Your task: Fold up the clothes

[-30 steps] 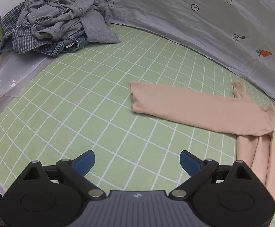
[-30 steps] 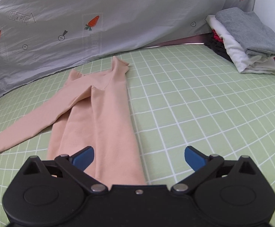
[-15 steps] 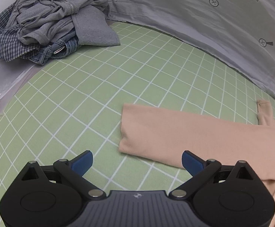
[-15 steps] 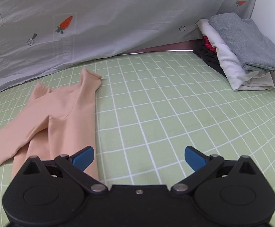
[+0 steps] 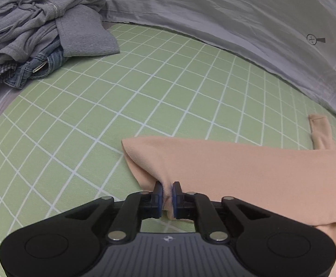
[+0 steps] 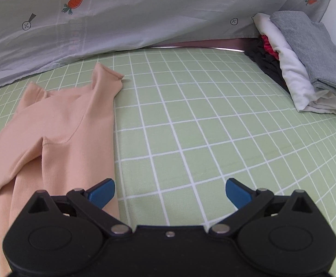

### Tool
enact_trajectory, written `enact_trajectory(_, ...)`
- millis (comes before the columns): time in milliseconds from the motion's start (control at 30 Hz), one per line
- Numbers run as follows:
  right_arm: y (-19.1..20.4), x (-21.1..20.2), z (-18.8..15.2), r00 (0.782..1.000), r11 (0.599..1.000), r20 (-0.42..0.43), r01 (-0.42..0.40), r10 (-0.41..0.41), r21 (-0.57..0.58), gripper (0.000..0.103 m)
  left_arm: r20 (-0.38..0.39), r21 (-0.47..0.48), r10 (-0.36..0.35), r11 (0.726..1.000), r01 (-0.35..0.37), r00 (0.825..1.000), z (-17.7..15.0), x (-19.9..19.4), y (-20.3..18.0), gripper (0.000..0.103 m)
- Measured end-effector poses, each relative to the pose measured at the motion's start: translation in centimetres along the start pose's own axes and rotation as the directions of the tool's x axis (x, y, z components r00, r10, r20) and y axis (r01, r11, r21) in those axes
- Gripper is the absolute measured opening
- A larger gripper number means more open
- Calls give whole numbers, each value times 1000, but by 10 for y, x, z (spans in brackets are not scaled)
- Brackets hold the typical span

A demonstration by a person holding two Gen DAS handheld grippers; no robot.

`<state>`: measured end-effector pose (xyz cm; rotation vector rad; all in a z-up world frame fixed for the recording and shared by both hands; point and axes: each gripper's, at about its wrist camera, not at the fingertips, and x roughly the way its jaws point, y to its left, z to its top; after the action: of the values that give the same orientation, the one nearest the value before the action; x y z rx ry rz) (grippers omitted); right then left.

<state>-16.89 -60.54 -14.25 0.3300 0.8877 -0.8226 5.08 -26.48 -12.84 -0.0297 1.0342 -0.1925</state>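
Peach top (image 5: 248, 173), soft and limp, is pinched at the sleeve cuff by left tongs (image 5: 166, 190); right tongs (image 6: 169, 190) are held wide, empty

Peach long-sleeved top (image 5: 248, 173) lay flat on green grid mat (image 5: 121, 106), body folded lengthwise, one sleeve (image 5: 191, 161) stretched out sideways, cuff edge bunched up in a pinch, collar (image 6: 106, 76) toward grey sheet (image 6: 145, 11)
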Motion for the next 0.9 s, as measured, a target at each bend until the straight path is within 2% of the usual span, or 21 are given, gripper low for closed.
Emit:
enact_trajectory(133, -6, -12, -3, 1000, 999, 22, -20, 20, 24, 103, 72, 54, -94, 994, 90, 993, 6, -32, -20, 9)
enact_trajectory(267, -18, -30, -9, 998, 997, 44, -45, 42, 64, 103, 107, 155, -233, 964, 215, 967, 3, -69, -57, 8)
enact_trajectory(367, -31, -44, -18, 997, 994, 59, -59, 53, 93, 103, 83, 244, -356, 913, 327, 931, -12, -96, -94, 8)
enact_trajectory(467, -47, -56, -27, 997, 992, 65, -59, 52, 116, 103, 5, 315, -456, 845, 432, 890, -38, -113, -129, 9)
enact_trajectory(533, -58, -63, -34, 996, 990, 68, -58, 50, 130, 103, -81, 348, -492, 801, 487, 867, -66, -117, -150, 9)
enact_trajectory(567, -63, -66, -37, 996, 989, 68, -58, 49, 138, 103, -117, 364, -488, 790, 494, 865, -78, -118, -158, 13)
enact_trajectory(633, -72, -71, -43, 997, 987, 64, -60, 51, 147, 103, -170, 391, -464, 778, 492, 869, -101, -120, -167, 23)
enact_trajectory(667, -75, -73, -47, 997, 987, 61, -63, 55, 145, 103, -186, 403, -449, 776, 485, 874, -110, -120, -169, 35)
enact_trajectory(700, -77, -74, -50, 996, 988, 60, -69, 61, 140, 103, -191, 406, -433, 782, 473, 881, -116, -120, -168, 52)
enact_trajectory(733, -78, -76, -53, 996, 988, 59, -76, 68, 134, 103, -183, 400, -414, 797, 452, 892, -119, -121, -164, 62)
enact_trajectory(767, -77, -77, -56, 995, 988, 59, -86, 79, 125, 103, -172, 393, -394, 813, 429, 903, -121, -121, -161, 80)
enact_trajectory(800, -76, -79, -58, 994, 989, 58, -98, 92, 113, 103, -154, 382, -370, 833, 400, 916, -121, -122, -154, 87)
enact_trajectory(867, -70, -82, -62, 990, 988, 56, -132, 127, 87, 103, -118, 356, -318, 871, 339, 941, -120, -125, -138, 89)
enact_trajectory(900, -65, -83, -62, 987, 986, 55, -153, 149, 70, 103, -107, 343, -293, 886, 312, 950, -119, -126, -131, 93)
